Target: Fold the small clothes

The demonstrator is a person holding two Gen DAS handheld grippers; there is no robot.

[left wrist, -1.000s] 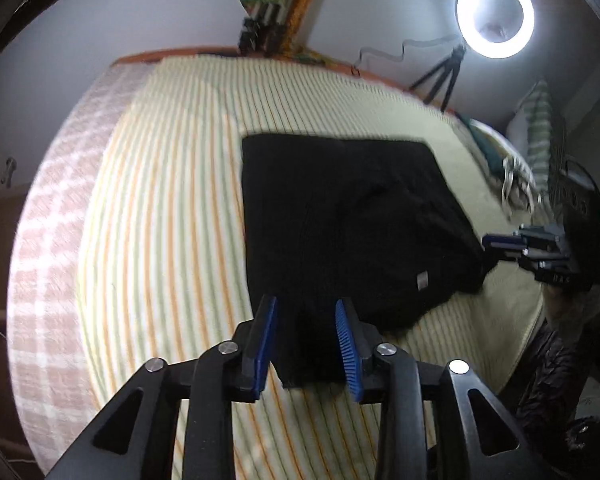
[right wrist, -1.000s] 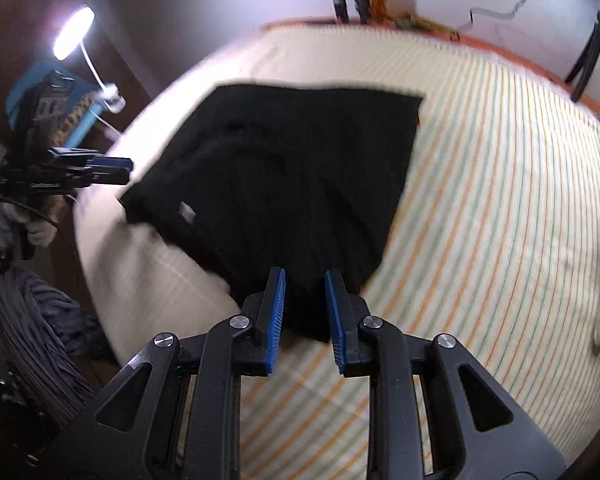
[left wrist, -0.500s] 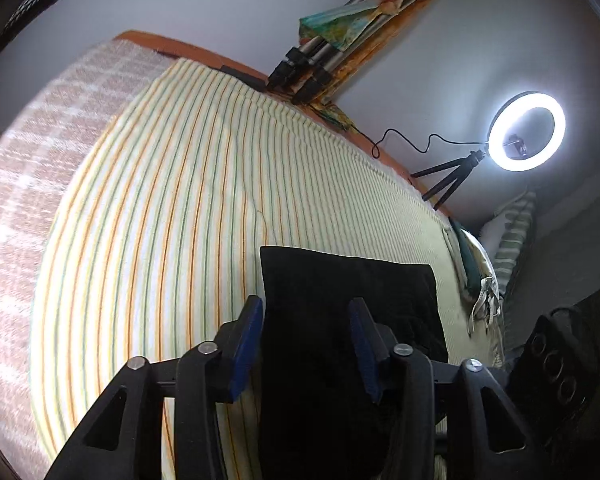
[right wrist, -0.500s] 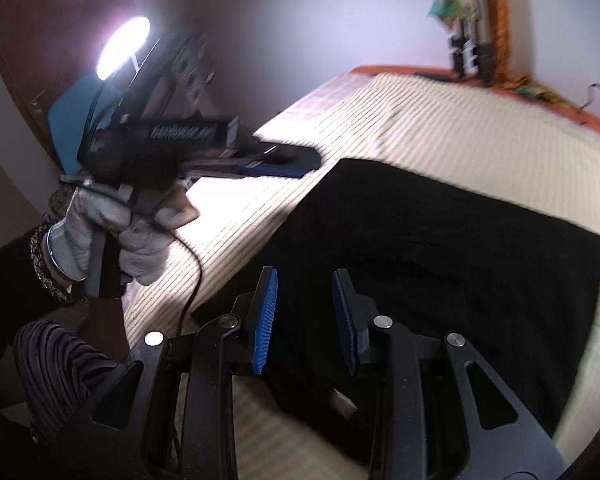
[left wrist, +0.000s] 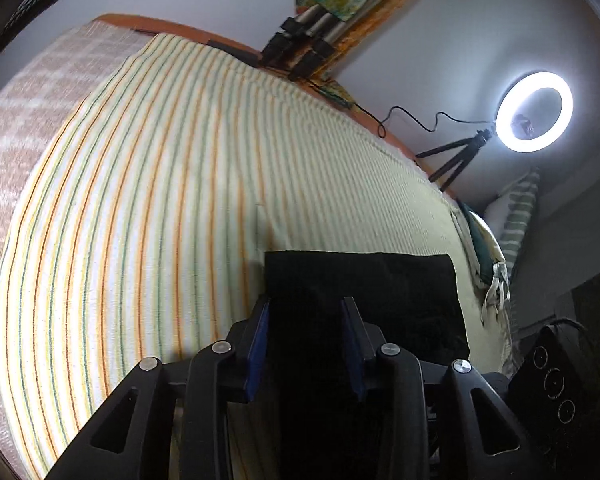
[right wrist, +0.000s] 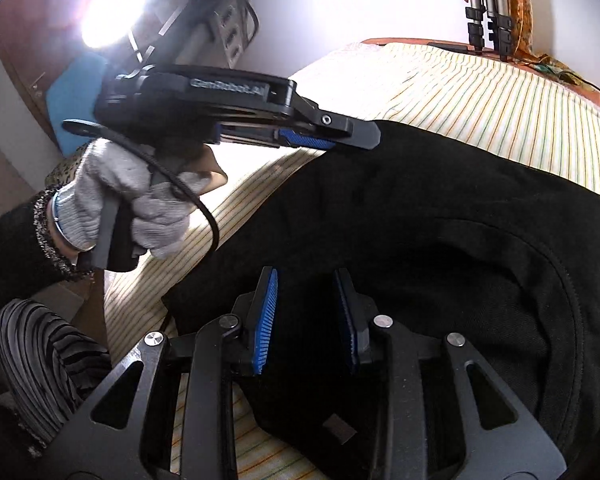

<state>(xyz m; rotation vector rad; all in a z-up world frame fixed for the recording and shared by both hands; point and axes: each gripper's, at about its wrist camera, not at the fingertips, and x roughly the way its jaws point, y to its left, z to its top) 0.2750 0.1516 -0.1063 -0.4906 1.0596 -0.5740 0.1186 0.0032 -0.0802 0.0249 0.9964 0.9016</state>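
Observation:
A black garment [right wrist: 440, 248] lies on the striped bed cover [left wrist: 160, 200]; a neckline seam shows at its right side in the right wrist view. In the left wrist view the garment [left wrist: 360, 288] shows a straight far edge. My left gripper [left wrist: 306, 340] is open low over the garment's near left part, with nothing between its jaws. It also shows in the right wrist view [right wrist: 332, 136], held by a gloved hand [right wrist: 140, 200] above the garment's far left edge. My right gripper [right wrist: 306, 312] is open over the garment's near part.
A ring light [left wrist: 534, 112] on a tripod stands at the bed's far right, with pillows [left wrist: 516, 216] beside it. Tripod legs and a colourful cloth [left wrist: 332, 8] lean on the back wall. A lamp [right wrist: 112, 12] glares at the left. The bed's near edge [right wrist: 148, 280] is close.
Both grippers have moved in low over the garment and closer together. The garment's near part, earlier hanging between the jaws, now lies on the bed. Both grippers have opened wider.

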